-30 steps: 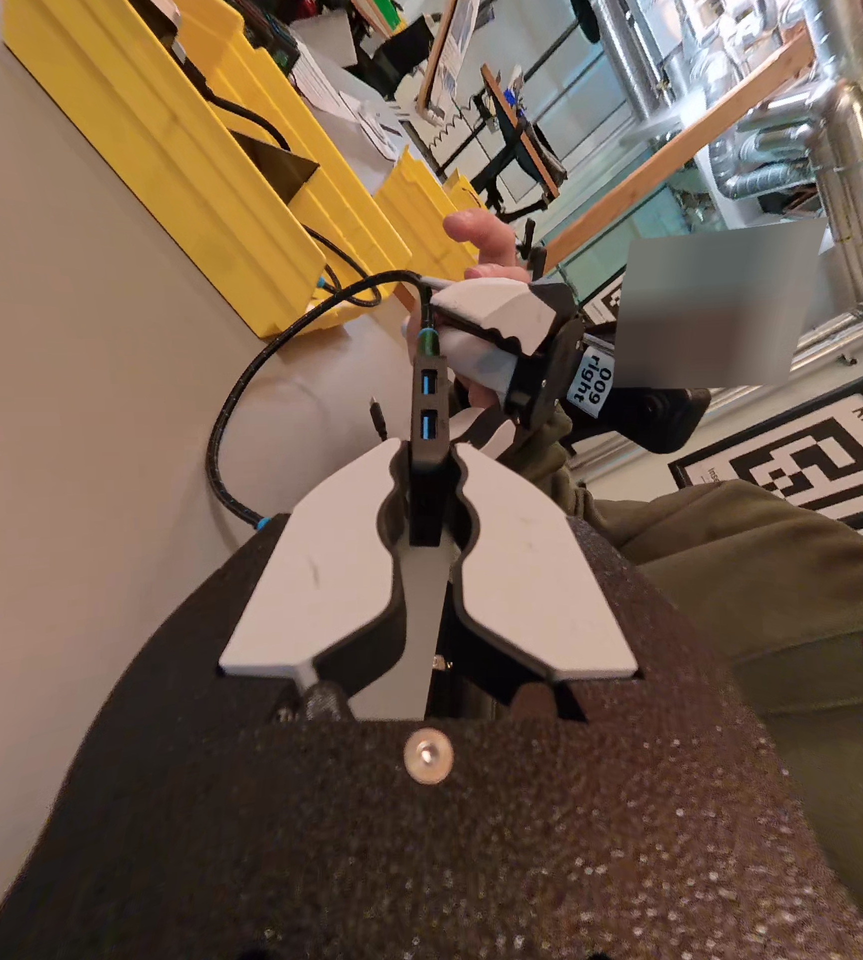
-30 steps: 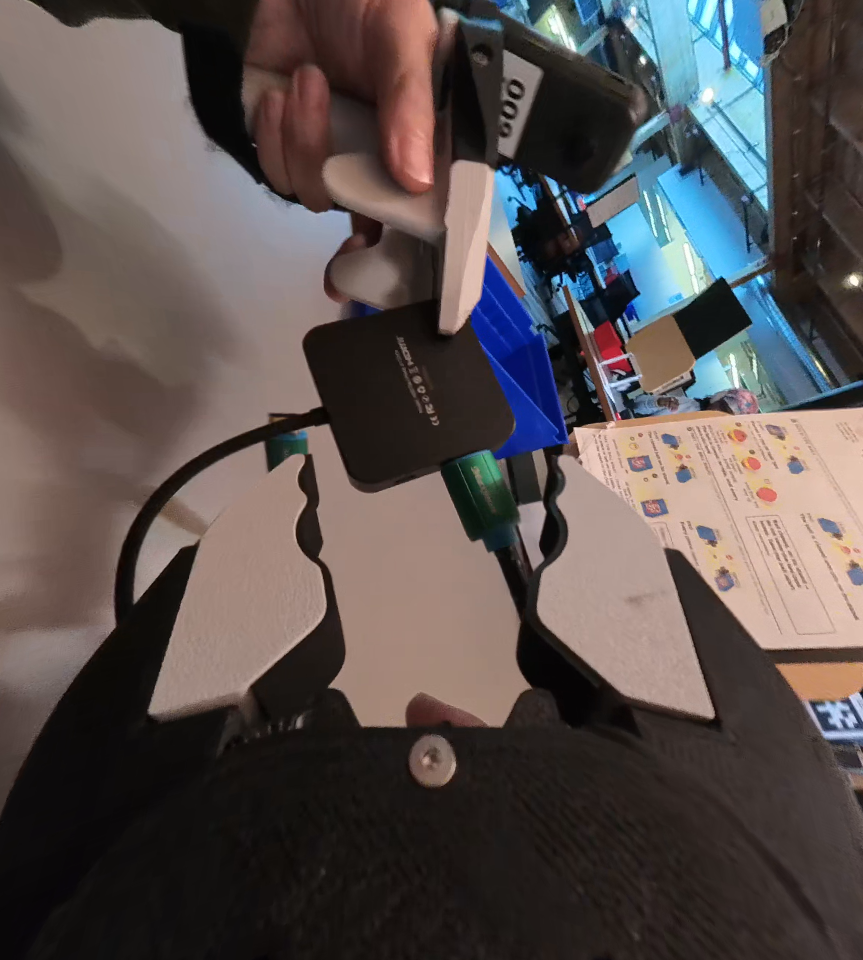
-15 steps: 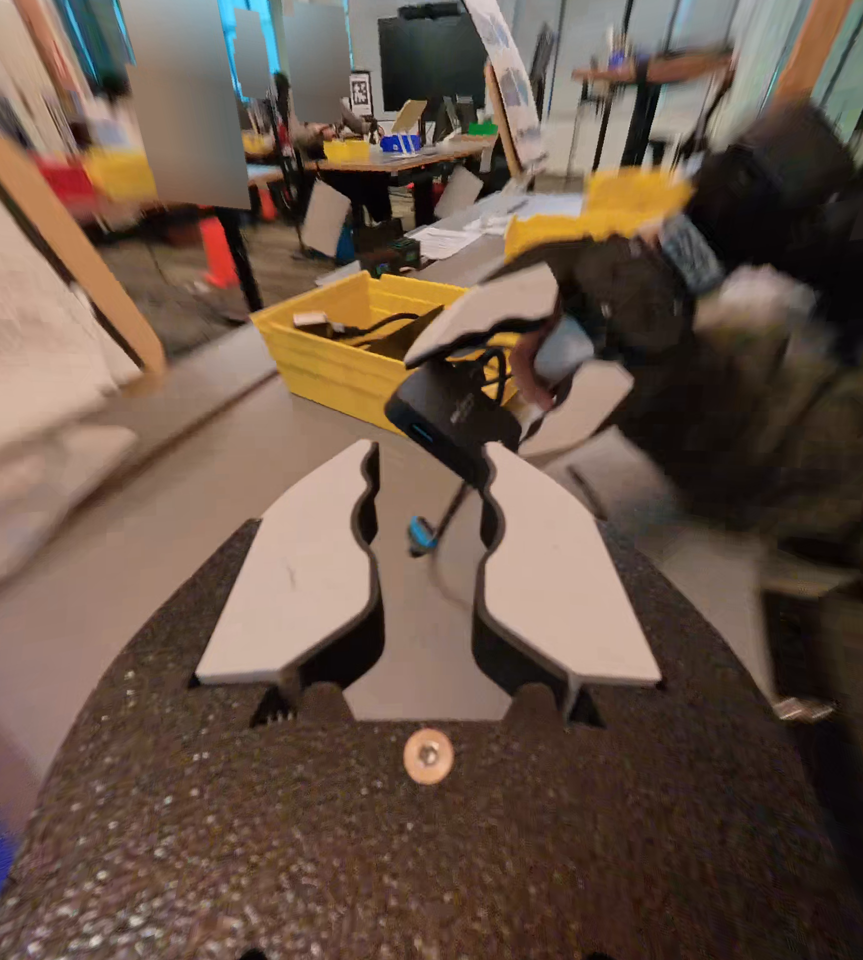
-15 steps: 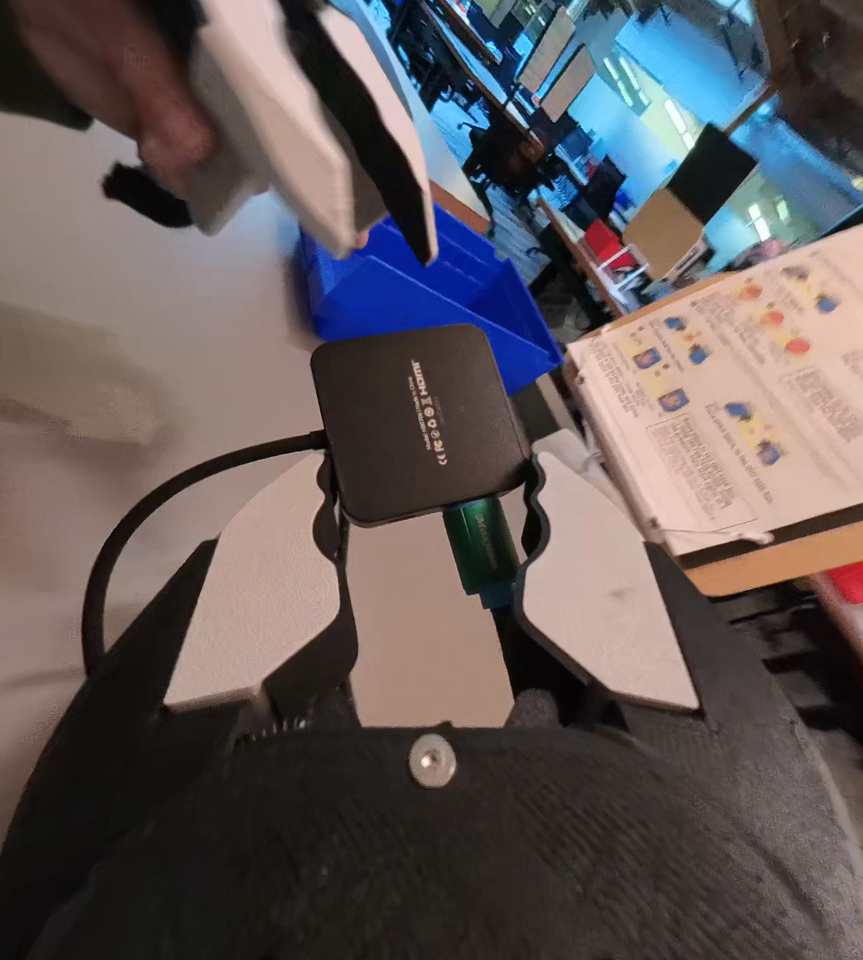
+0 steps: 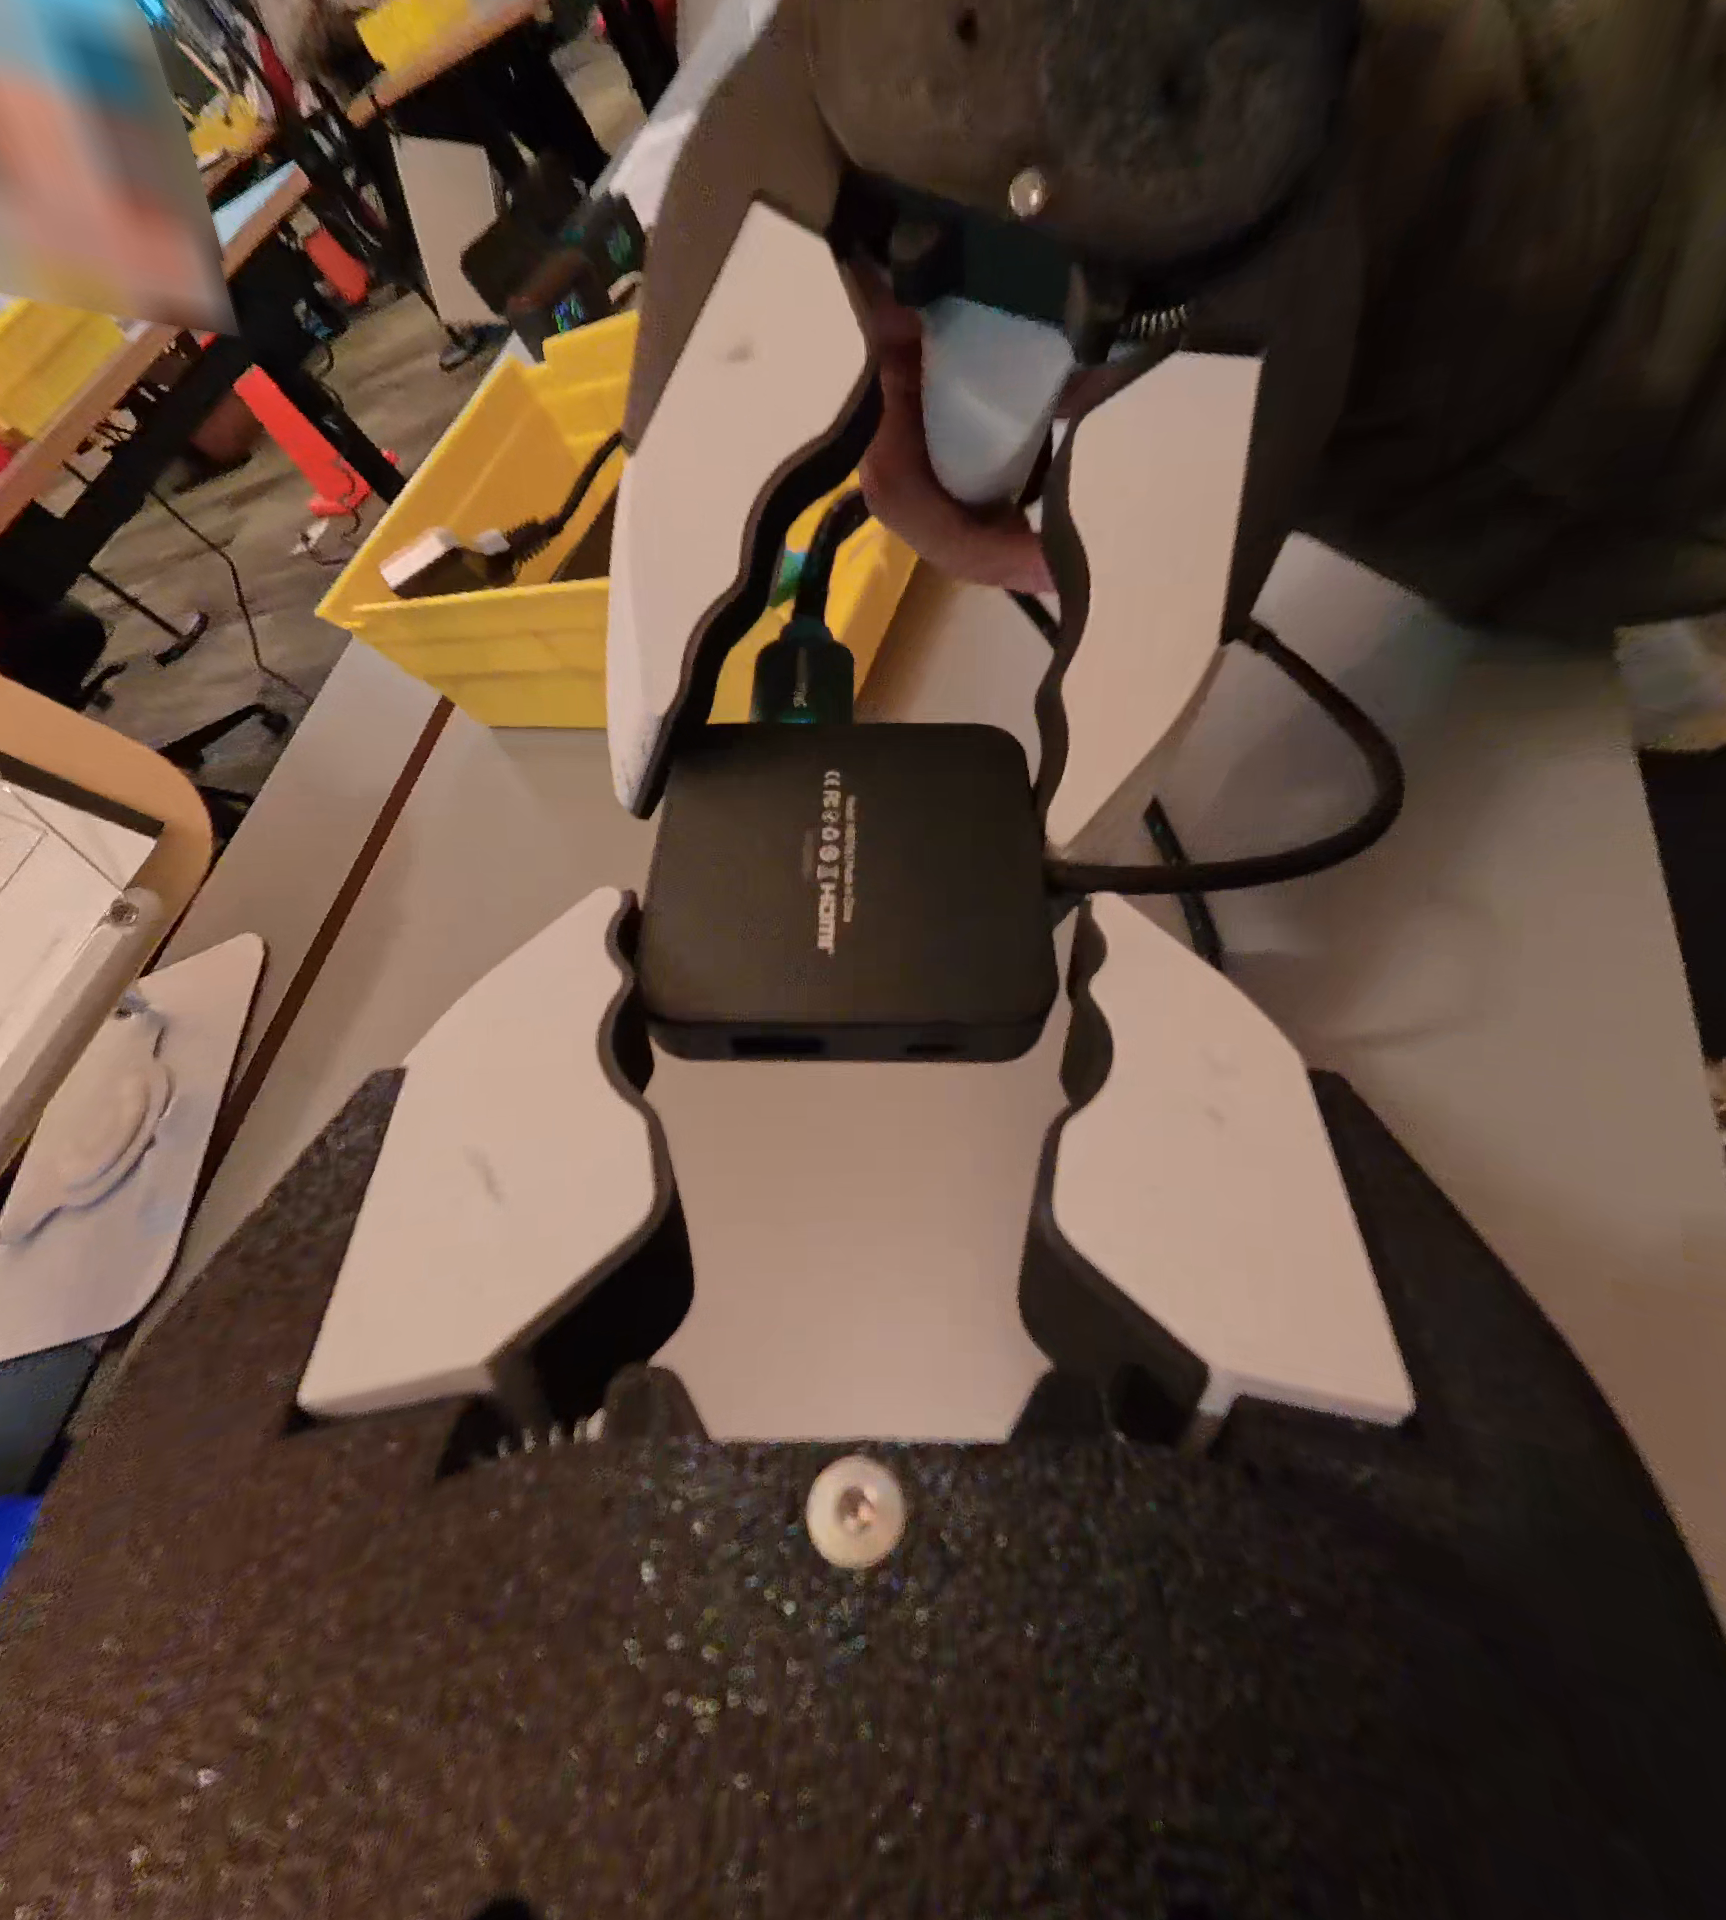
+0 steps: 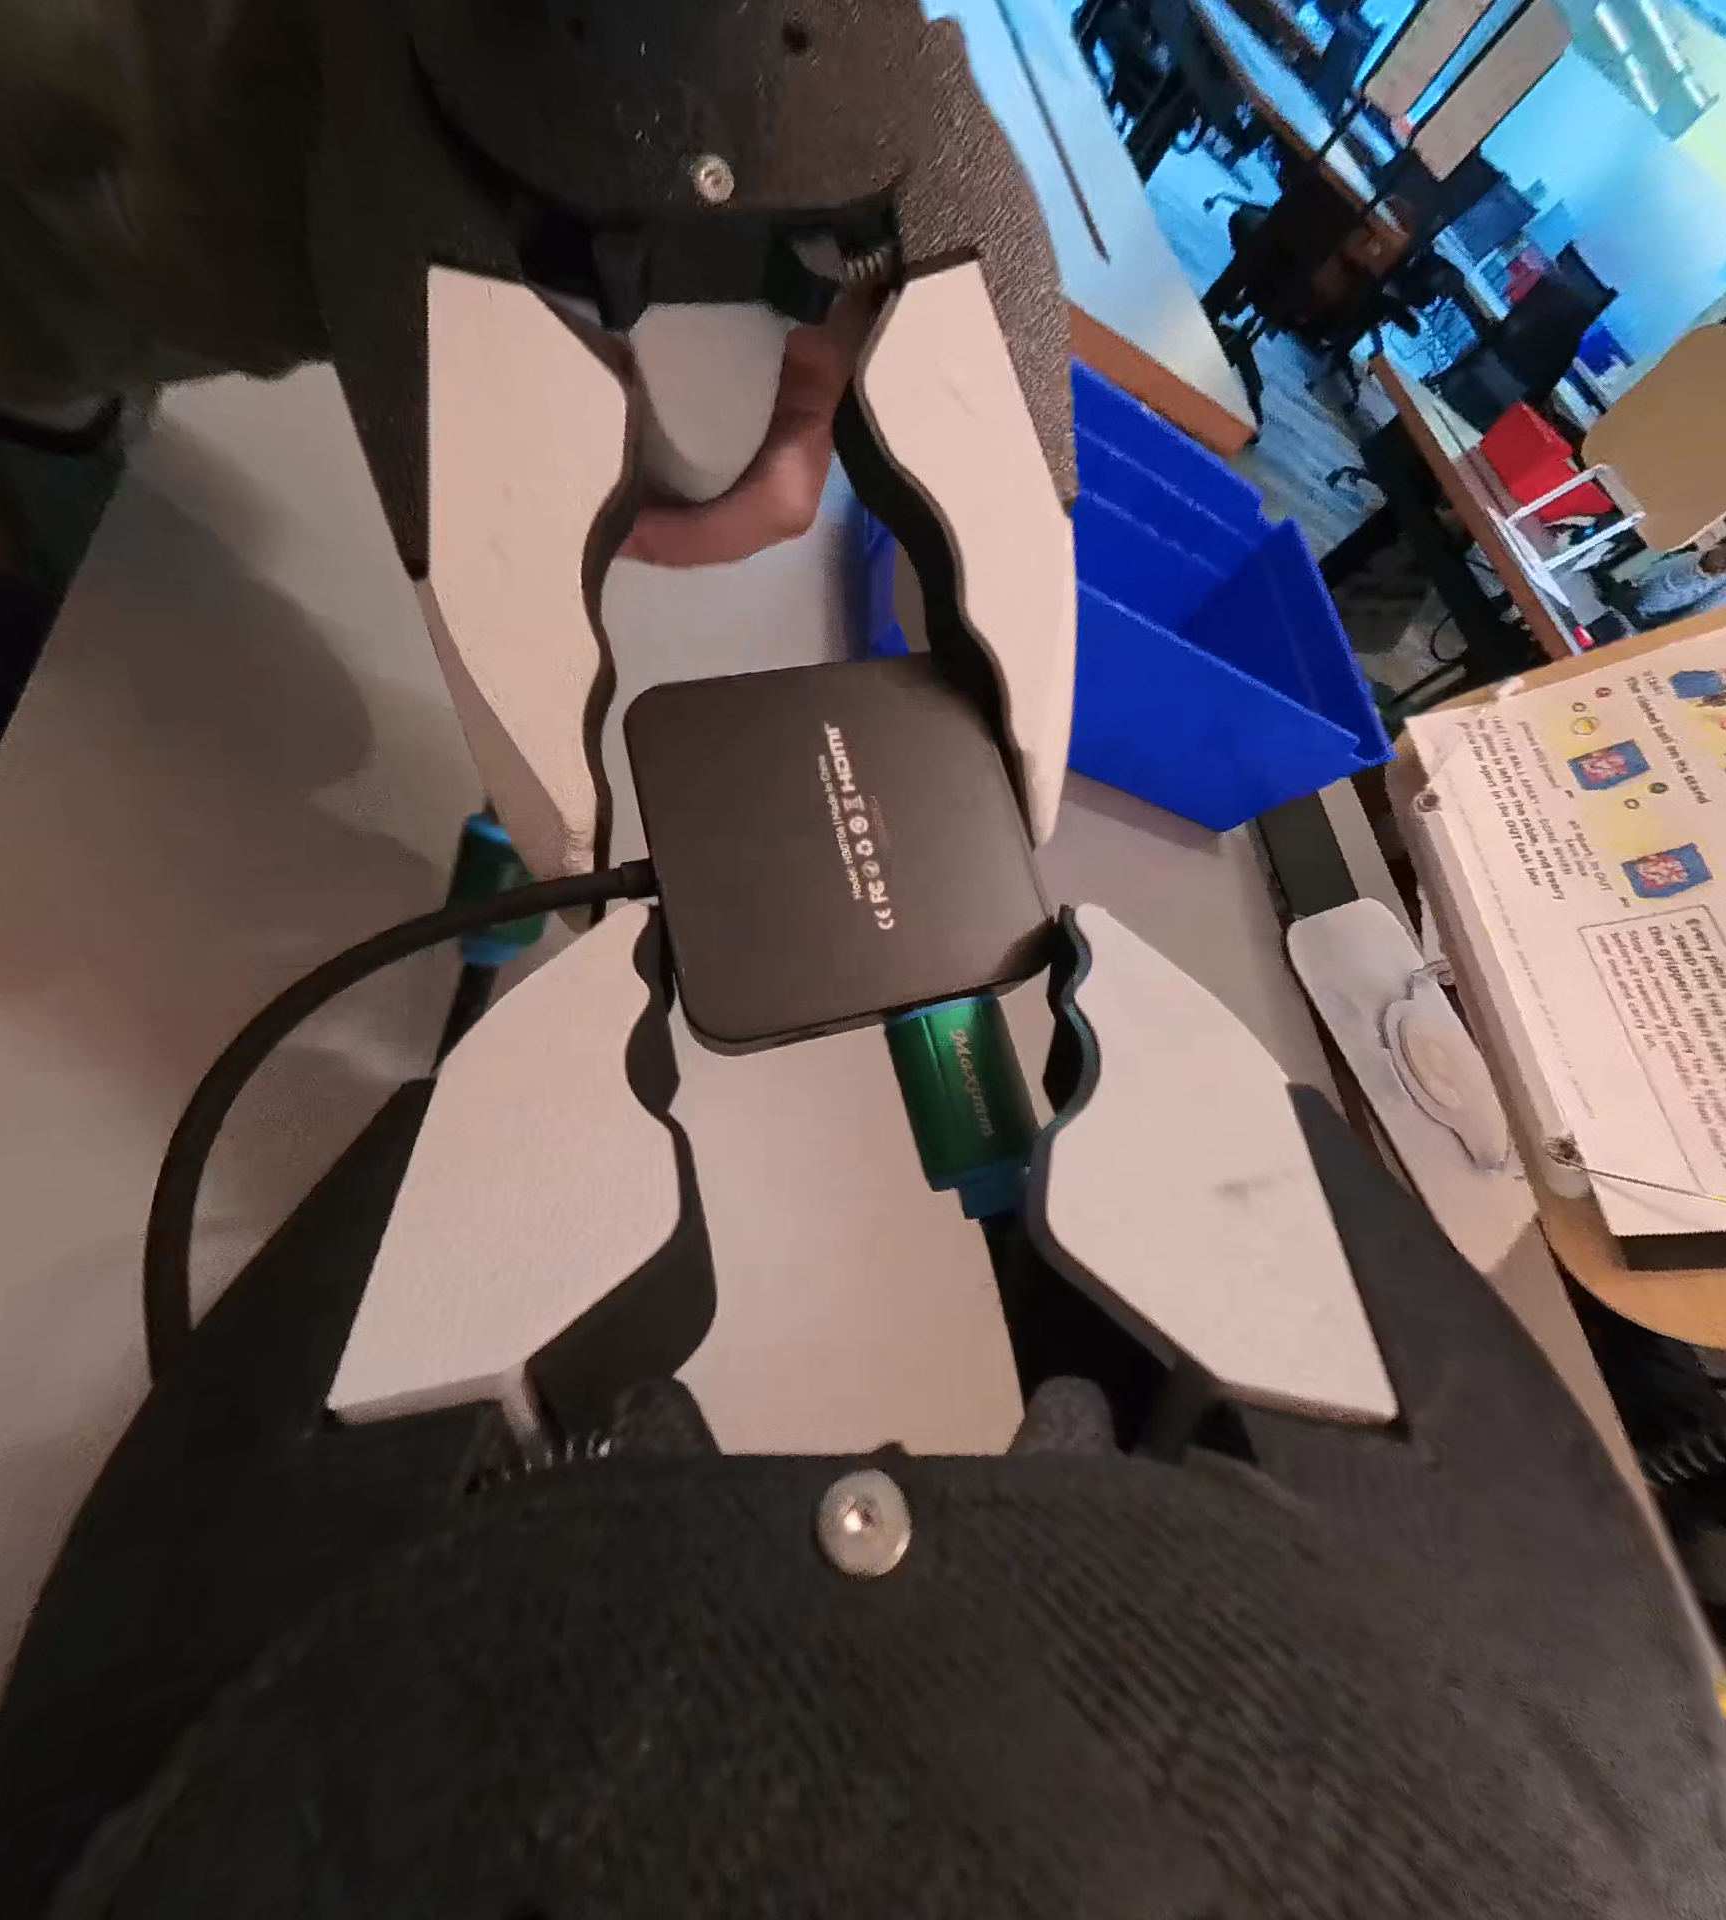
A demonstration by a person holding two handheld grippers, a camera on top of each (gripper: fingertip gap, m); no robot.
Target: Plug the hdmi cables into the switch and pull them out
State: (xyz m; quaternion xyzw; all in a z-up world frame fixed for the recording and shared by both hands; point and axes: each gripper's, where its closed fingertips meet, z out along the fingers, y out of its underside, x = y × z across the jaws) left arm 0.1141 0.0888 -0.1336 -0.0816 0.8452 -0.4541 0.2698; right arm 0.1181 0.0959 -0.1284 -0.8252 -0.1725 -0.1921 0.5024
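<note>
A pale table [image 5: 1441, 1049] in a busy workshop carries yellow bins [image 5: 485, 582] behind the black square switch [image 5: 843, 883]. A green plug [image 6: 963, 1101] is seated in the switch. The left gripper [image 5: 848, 977] and right gripper [image 6: 864, 966] both pinch the switch at opposite ends.

switch [image 5: 843, 883] between both tongs, on table [image 5: 1461, 935]

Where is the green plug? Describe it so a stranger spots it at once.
Start at the pale table, then find the flat black switch between the two tongs. The green plug sticks out of its near edge, a shiny metallic sleeve with a blue collar, unlike the plain black cord leaving the switch's left side.
</note>
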